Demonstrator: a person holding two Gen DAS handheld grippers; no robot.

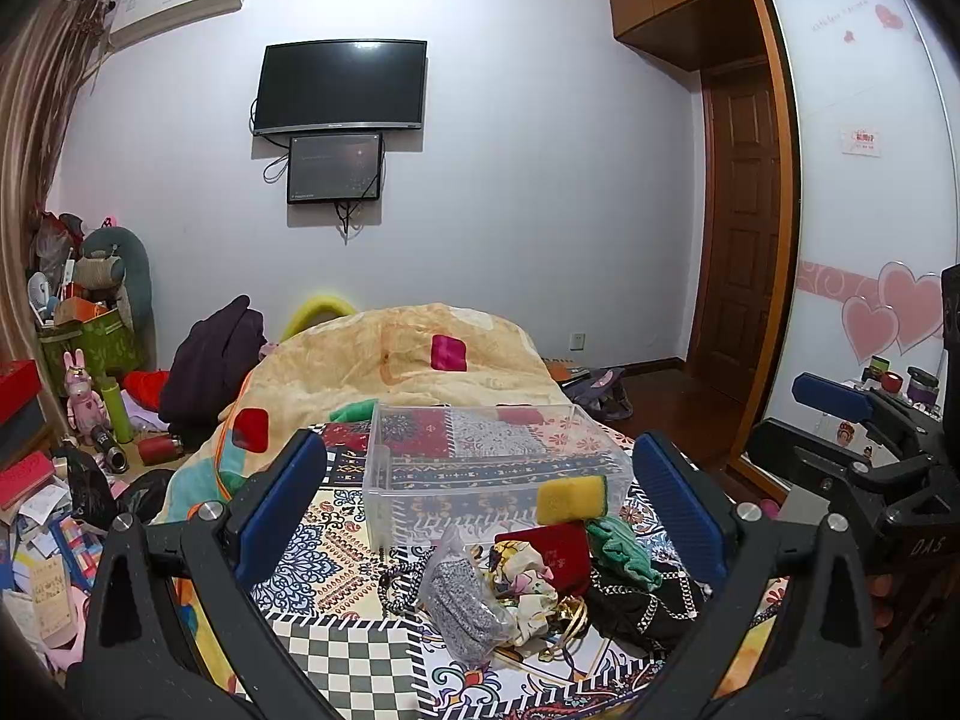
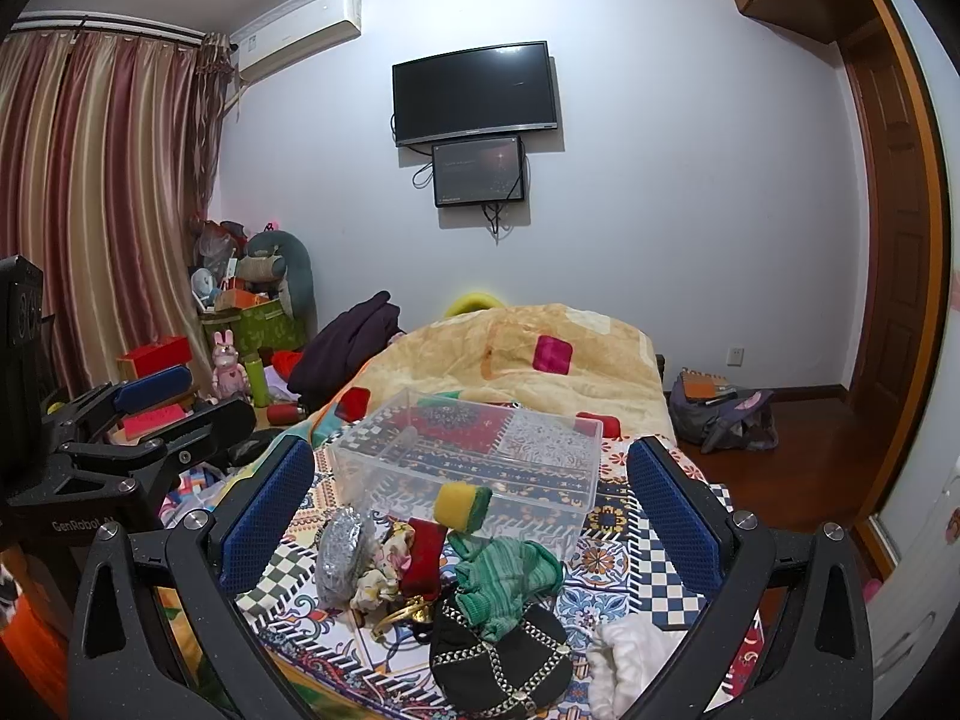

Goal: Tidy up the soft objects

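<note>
- Left gripper (image 1: 480,504): blue pads spread wide, nothing between them; raised above the patterned bedspread (image 1: 348,648), pointing down the bed toward the far wall.
- Left of the left gripper: the bed edge drops to a floor crowded with papers and boxes (image 1: 42,570); little free room on that side.
- Between the left gripper's fingers, left to right: a silver mesh pouch (image 1: 462,606), a floral cloth (image 1: 528,588), a red pouch (image 1: 555,549), a green knit piece (image 1: 621,552) and a black chain-trimmed item (image 1: 645,600), all heaped and touching.
- Yellow sponge (image 1: 570,499): perched on top of the heap, against the near wall of the clear plastic box (image 1: 384,480).
- The clear plastic box: beyond the heap, top open; the bedspread shows through its walls.
- Beyond the box: a bunched tan quilt (image 1: 390,360) closing off the far end of the bed.
- Right gripper (image 2: 471,516): pads likewise wide apart and gripping nothing, hovering beside the left gripper with the same heap just ahead of its tips.
- Near the right gripper's right finger: a white cloth (image 2: 630,654) lying next to the black item, close to the bed's right edge.
- Right of the right gripper: open wooden floor (image 2: 780,480) with a dark bag (image 2: 720,414) by the wall.
</note>
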